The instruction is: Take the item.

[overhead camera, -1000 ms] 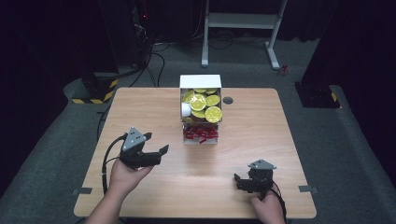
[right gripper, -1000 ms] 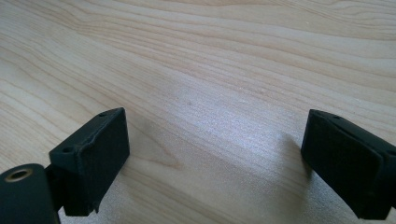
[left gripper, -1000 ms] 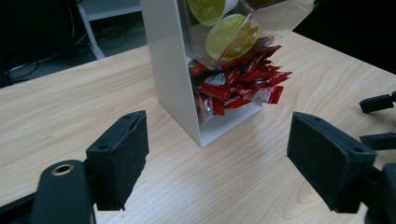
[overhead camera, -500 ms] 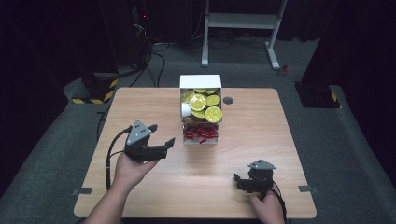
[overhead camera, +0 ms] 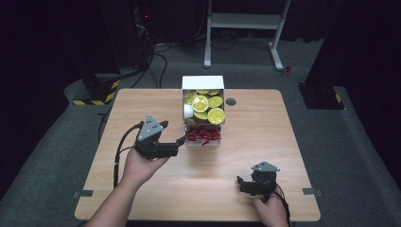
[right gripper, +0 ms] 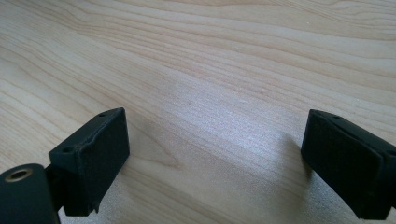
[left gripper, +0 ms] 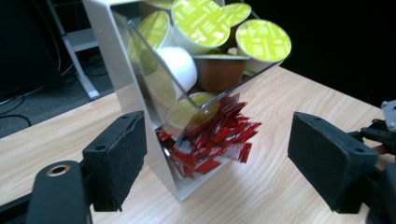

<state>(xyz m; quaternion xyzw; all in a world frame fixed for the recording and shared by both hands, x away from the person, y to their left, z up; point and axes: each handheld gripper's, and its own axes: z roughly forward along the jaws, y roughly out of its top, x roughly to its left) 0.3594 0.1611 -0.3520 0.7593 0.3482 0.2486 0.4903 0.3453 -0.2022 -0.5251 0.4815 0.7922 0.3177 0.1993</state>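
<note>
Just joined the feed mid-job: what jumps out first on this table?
The white dispenser at the table's far middle: yellow-lidded capsules piled on top, red sachets in its lower tray. The left tongs hover open just beside those sachets. The right tongs sit open over bare wood near the front edge.

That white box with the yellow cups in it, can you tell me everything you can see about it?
The white box is a two-level dispenser that stands upright on the wooden table, near the far edge. Its walls look like white sheet metal or plastic, with a clear slanted front panel. The top bin holds round coffee pods with yellow-green foil lids, one turned to show its white side. The bottom tray holds a heap of small red packets. The left gripper is right beside it, jaws open, not touching.
</note>
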